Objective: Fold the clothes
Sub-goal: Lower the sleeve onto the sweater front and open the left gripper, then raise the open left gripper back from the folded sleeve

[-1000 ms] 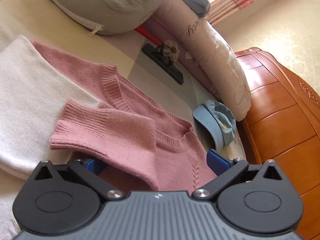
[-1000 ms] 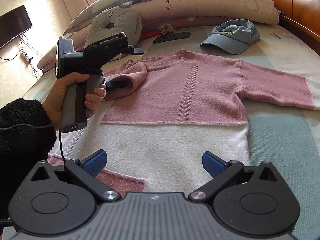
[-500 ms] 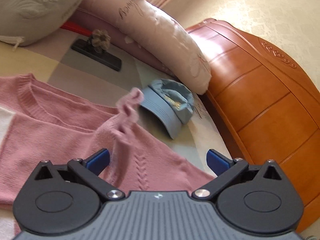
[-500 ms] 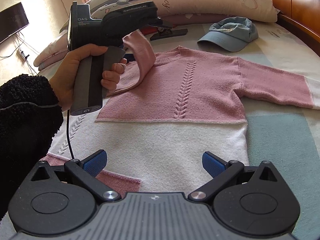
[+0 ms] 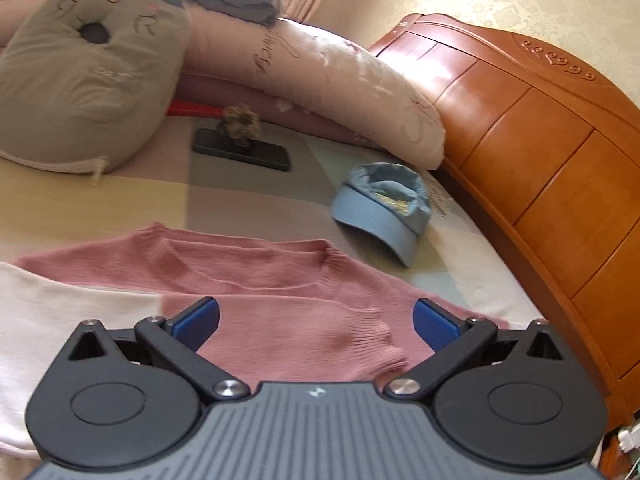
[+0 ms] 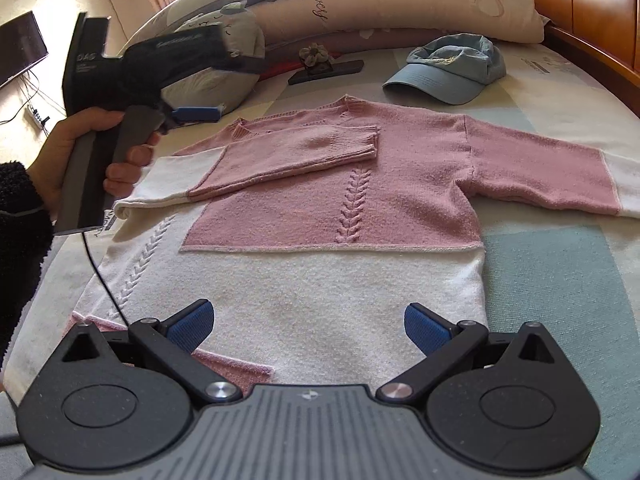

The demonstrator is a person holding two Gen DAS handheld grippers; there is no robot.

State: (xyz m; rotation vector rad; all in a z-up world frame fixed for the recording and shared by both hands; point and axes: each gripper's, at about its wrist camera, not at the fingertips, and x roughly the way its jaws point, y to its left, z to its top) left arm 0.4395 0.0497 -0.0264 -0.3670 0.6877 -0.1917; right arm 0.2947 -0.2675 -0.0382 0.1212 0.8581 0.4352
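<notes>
A pink and white knit sweater (image 6: 320, 216) lies flat on the bed, front up. Its left sleeve (image 6: 296, 152) is folded across the chest, cuff near the neckline. Its right sleeve (image 6: 560, 176) lies stretched out to the right. My left gripper (image 5: 316, 320) is open and empty, just above the folded sleeve cuff (image 5: 360, 340); it also shows in the right wrist view (image 6: 200, 114), held by a hand at the sweater's left shoulder. My right gripper (image 6: 306, 326) is open and empty over the sweater's white hem.
A blue cap (image 6: 448, 68) lies beyond the sweater's collar. A black phone (image 5: 240, 148) with a flower charm and pillows (image 5: 320, 80) sit at the head of the bed. The wooden headboard (image 5: 540, 160) stands on the right.
My left gripper carried the pink sleeve up and over, laid it across the chest and let it go. It has drawn back to the left shoulder. The right gripper has stayed over the hem.
</notes>
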